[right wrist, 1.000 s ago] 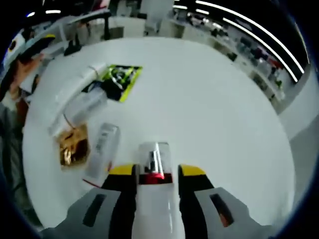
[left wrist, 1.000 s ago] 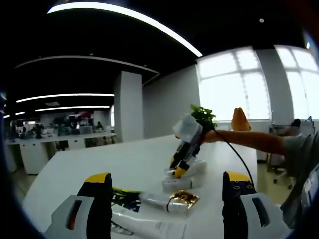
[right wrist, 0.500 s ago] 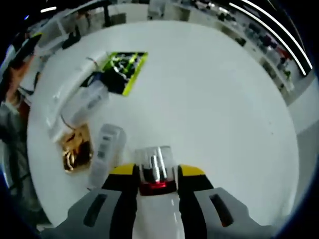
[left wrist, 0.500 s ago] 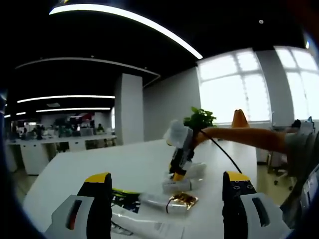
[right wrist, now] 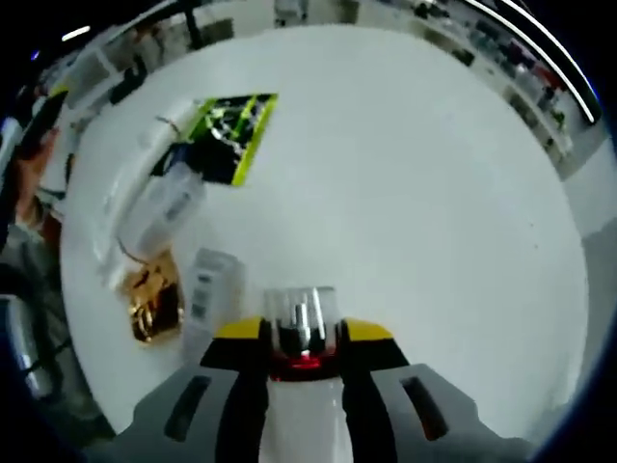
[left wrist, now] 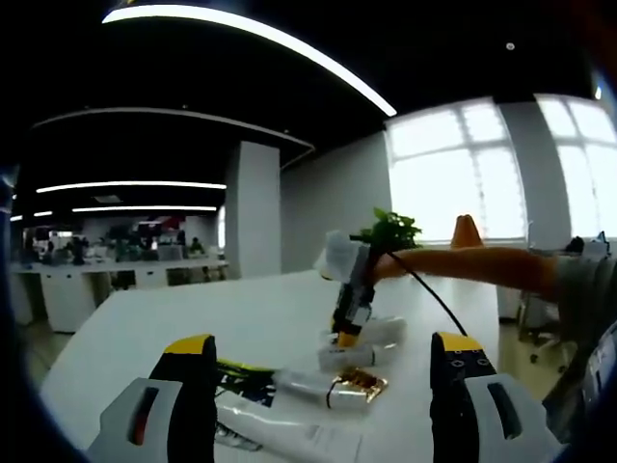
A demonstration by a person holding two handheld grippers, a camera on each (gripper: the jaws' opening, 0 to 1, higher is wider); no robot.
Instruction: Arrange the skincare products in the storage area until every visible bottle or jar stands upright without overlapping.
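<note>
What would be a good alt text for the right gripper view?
The right gripper holds a white bottle with a clear cap above a white table. To its left lie a white tube, a gold packet and a green-and-black pack.

In the left gripper view the room ahead is dim, lit by curved ceiling light strips (left wrist: 251, 39) above and blown-out windows (left wrist: 463, 169) ahead to the right. Fisheye bending warps every edge. In the right gripper view, the white table (right wrist: 405, 193) below the jaws is evenly bright, softly blurred, with faint shadows.
</note>
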